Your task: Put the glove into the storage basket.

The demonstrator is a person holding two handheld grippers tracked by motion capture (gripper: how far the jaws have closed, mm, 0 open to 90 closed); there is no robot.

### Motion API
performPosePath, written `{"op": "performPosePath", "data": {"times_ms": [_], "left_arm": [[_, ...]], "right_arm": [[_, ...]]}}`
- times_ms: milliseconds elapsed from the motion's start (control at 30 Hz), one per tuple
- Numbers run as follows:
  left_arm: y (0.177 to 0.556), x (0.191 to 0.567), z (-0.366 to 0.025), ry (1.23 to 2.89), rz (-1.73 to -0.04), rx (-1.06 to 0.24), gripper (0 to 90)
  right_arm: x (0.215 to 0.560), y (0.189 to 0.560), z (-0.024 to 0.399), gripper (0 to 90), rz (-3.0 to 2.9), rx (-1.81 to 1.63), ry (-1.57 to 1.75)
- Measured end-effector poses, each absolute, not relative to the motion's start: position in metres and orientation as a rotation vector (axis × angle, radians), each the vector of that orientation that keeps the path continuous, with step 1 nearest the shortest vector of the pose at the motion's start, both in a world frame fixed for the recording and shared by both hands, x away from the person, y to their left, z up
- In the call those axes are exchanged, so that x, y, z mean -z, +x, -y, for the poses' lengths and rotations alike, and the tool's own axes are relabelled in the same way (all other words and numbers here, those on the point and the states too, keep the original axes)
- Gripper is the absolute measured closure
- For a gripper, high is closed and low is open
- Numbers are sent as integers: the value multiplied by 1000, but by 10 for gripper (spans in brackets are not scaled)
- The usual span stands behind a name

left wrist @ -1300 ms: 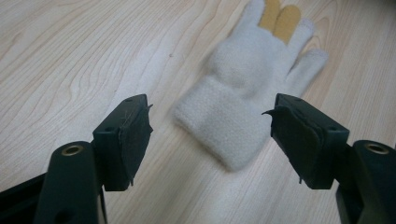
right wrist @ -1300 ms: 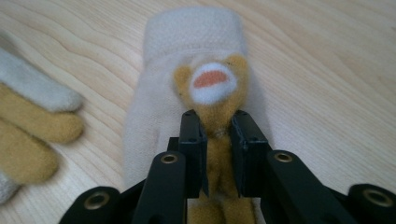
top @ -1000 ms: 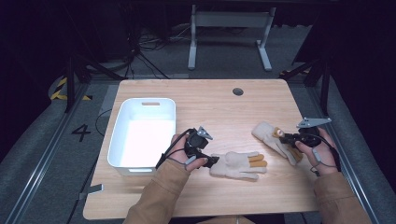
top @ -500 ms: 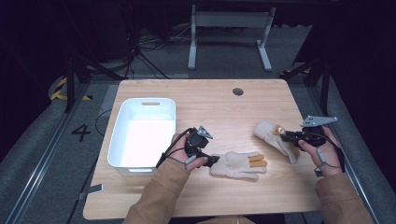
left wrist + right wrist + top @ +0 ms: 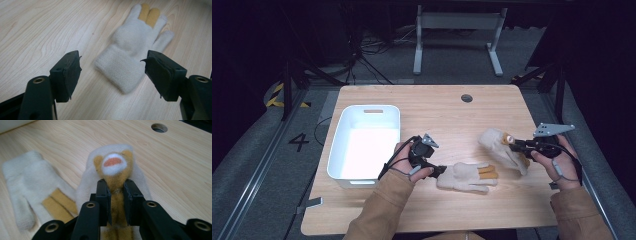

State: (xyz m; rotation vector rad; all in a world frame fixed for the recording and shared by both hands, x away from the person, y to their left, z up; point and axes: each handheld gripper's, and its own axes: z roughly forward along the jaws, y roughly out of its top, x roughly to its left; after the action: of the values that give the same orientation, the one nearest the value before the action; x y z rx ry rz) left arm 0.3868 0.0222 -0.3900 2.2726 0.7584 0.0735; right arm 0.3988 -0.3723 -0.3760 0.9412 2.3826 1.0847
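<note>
Right hand-held gripper [image 5: 515,145], clamped on a glove [image 5: 498,145], has drifted right; flat glove [image 5: 467,177] lies cuff-first just ahead of left hand-held gripper [image 5: 441,170], jaws wide apart w/ nothing between.

A single digit, "4" [image 5: 299,142], is painted in dark strokes on the grey floor [image 5: 257,150] left of the counter [image 5: 437,107]. No other text can be read.

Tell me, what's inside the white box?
The white box looks empty; its bright floor shows nothing. The near wall hides a strip of floor. Both gloves lie outside, on the table.
</note>
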Motion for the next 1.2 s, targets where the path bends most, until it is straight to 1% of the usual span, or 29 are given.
{"op": "performPosePath", "data": {"times_ms": [300,800,1200], "left_arm": [[386,390,-23,2273,-758,-76,293],[382,389,-30,2262,-782,-83,293],[378,389,-33,2264,-787,-86,292]], "right_arm": [[366,392,359,767,-2421,-1152,850],[359,390,333,767,-2506,-1205,717],[362,391,313,767,-2578,-1231,608]]}}
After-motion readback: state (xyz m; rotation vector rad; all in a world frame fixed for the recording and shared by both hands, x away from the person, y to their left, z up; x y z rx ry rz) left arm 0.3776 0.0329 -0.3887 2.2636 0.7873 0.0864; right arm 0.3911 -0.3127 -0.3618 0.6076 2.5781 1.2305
